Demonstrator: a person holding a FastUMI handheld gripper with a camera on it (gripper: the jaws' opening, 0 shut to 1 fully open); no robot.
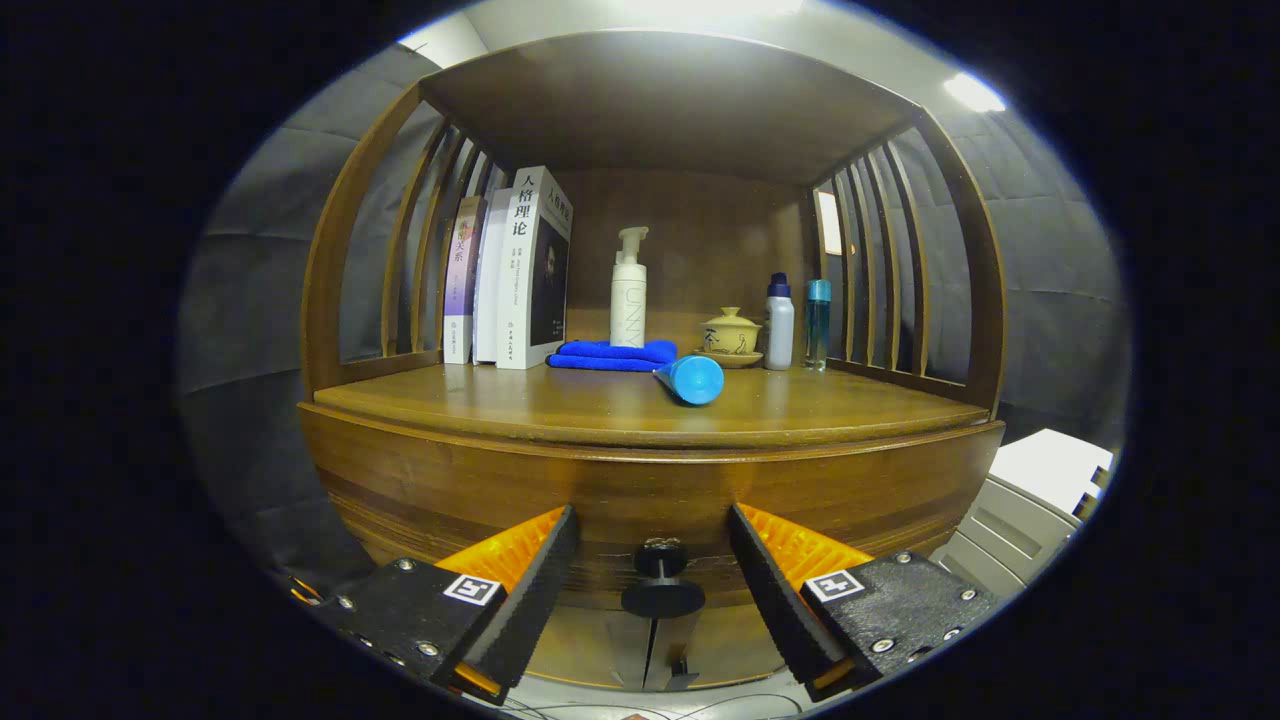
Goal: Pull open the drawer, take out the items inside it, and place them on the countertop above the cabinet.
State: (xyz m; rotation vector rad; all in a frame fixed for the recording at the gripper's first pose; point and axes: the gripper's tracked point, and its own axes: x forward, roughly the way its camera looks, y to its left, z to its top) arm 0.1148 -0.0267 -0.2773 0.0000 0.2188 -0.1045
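A wooden cabinet faces me, its drawer front (650, 490) closed under the countertop (560, 400). A dark round drawer knob (661, 583) sticks out between my two fingers. My gripper (652, 530) is open, one finger on each side of the knob with a gap to both. On the countertop a blue tube (692, 379) lies on its side near the front edge. The drawer's contents are hidden.
Behind the tube lie a folded blue cloth (612, 354) and a white pump bottle (628, 290). Books (510, 270) stand at the back left. A lidded tea bowl (731, 334), a white bottle (778, 322) and a teal bottle (818, 322) stand at the back right. Slatted sides and a shelf roof enclose the countertop.
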